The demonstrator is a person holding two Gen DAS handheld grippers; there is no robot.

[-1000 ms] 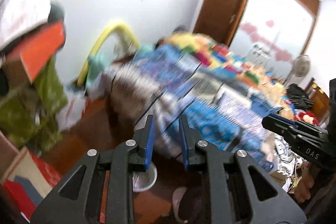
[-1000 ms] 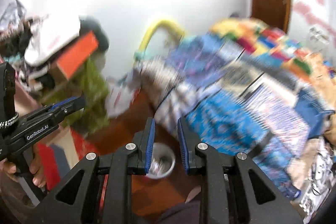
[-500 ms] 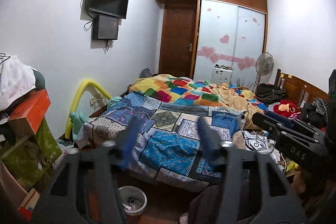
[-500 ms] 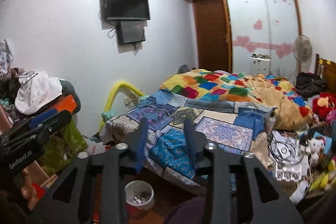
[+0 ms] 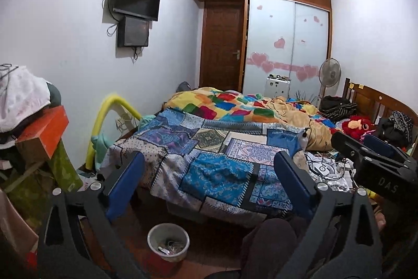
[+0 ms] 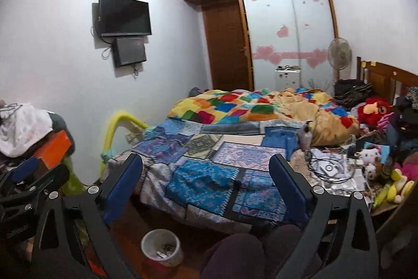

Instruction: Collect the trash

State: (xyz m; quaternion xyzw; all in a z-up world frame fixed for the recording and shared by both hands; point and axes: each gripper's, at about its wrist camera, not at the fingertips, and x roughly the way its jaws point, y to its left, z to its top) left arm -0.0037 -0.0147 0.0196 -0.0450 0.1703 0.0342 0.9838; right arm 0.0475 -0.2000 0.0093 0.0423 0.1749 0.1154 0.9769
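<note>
A white trash bin (image 5: 168,243) with scraps inside stands on the wooden floor at the foot of the bed; it also shows in the right wrist view (image 6: 161,247). My left gripper (image 5: 209,166) is wide open and empty, held in the air facing the bed. My right gripper (image 6: 206,166) is also wide open and empty. The right gripper shows at the right edge of the left wrist view (image 5: 371,161); the left gripper shows at the left edge of the right wrist view (image 6: 28,179). Loose papers and cables (image 6: 331,171) lie on the bed's right side.
A bed with patchwork covers (image 5: 216,148) fills the middle of the room. A stack of boxes and clothes (image 5: 28,122) stands at left. Plush toys (image 6: 376,106) and clutter lie at right. My knee (image 6: 235,252) is low in front. A door (image 5: 222,43) and wardrobe are at the back.
Both grippers went from nearly shut to wide open. The views swung up from a blurred look down at the bed and floor and have settled on the room.
</note>
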